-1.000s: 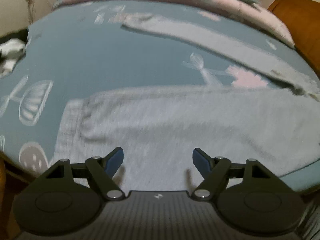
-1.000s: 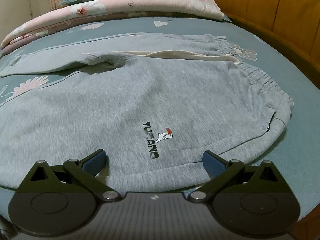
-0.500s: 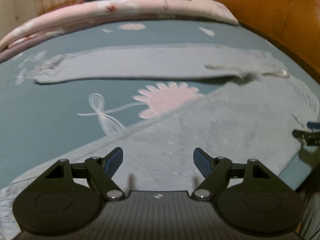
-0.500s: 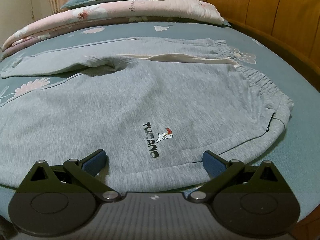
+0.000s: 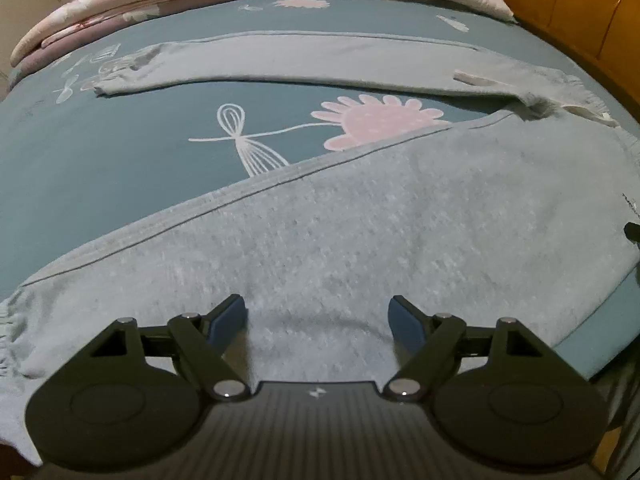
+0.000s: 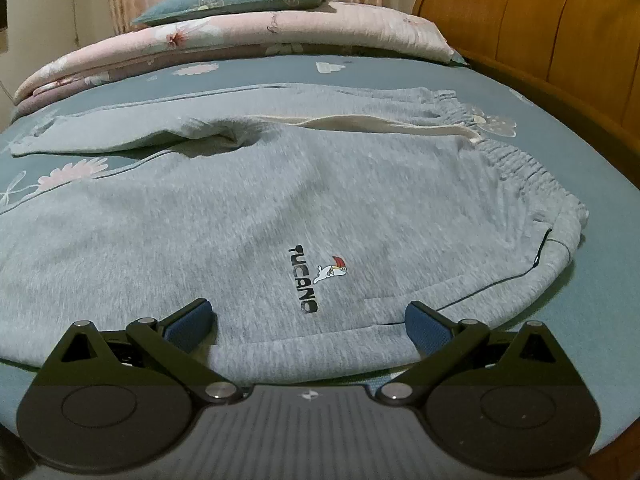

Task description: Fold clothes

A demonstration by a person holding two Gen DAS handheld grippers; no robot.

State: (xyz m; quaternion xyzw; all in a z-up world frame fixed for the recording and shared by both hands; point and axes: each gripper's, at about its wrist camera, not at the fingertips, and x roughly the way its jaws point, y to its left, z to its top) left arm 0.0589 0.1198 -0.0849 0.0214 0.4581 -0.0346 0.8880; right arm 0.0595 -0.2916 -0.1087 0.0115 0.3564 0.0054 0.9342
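Meanwhile, grey sweatpants [image 5: 400,220] were spread flat along the bed's [image 5: 100,160] near edge. Over one leg, the left hand-held gripper [image 5: 318,318] was held with jaws apart; over the waistband end, the right hand-held gripper [image 6: 308,320] was likewise spread, empty.

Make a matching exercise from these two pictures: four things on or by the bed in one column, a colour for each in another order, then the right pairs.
Things
1. trousers
2. bed sheet
3. headboard
4. folded quilt

Colours
A. pink with flowers
B. grey
C. brown wood
D. teal with a flower print

Pairs: 1-B, 2-D, 3-C, 4-A
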